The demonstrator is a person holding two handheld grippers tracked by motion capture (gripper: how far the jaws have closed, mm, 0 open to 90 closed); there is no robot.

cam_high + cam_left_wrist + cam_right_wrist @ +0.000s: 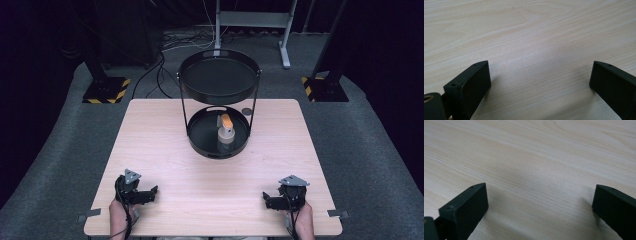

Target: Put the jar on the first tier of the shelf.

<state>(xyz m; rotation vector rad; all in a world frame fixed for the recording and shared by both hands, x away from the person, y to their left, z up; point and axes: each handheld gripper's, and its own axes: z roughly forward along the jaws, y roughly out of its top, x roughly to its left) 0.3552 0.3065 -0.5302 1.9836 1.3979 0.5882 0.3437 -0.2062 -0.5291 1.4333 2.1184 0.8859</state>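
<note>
A black two-tier tray stand rises at the table's far middle, with an upper tray [219, 81] and a lower tray [200, 135]. In the lower tray lies a clear bottle [226, 135] with a grey collar and an orange cap. My left gripper [152, 192] rests on the table near the front left edge, held by a hand, its jaws wide apart over bare wood [539, 72]. My right gripper [266, 198] rests near the front right edge, also open, with nothing between its jaws [540, 195].
The light wooden table [210, 200] stands on grey carpet. A small dark round disc [247, 111] lies on the table behind the stand's right post. Beyond the table are black-and-yellow striped bases [106, 91], cables and a grey metal frame [252, 20].
</note>
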